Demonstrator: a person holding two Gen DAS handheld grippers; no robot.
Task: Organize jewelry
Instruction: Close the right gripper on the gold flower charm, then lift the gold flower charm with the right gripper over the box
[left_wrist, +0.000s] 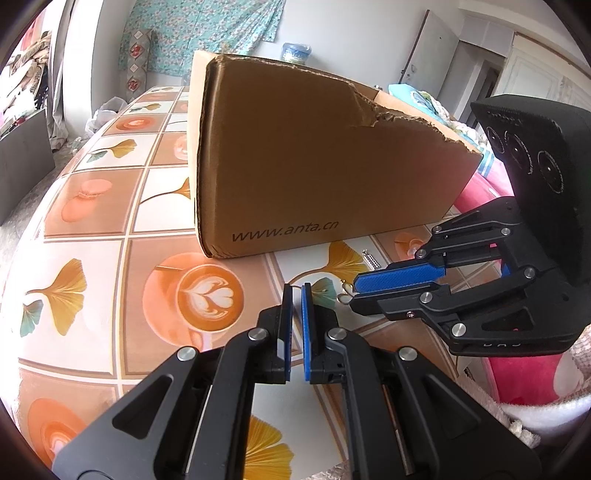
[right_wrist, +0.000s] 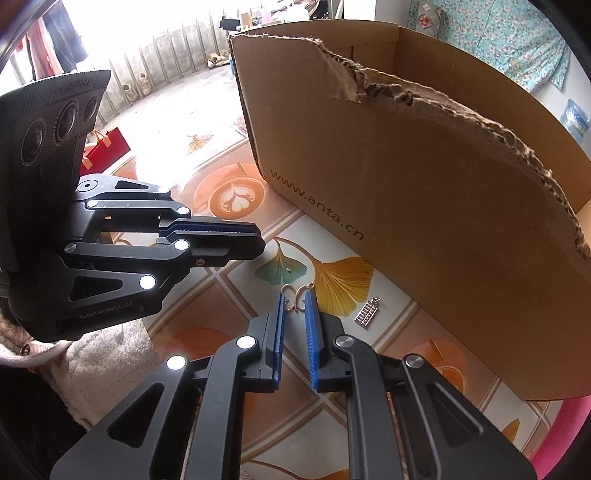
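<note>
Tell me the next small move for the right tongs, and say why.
Probably ease the right tongs forward and close on the gold earrings. The earrings lie on the tablecloth right between the open blue fingertips, not yet gripped, and the torn cardboard box stands just behind.

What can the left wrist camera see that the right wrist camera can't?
Only the left wrist view shows the white plastic bag on the floor beyond the table. Only the right wrist view shows the red bag and looks inside the cardboard box. Both show the box, the gold earrings, the silver clip, the left gripper and the right gripper.
</note>
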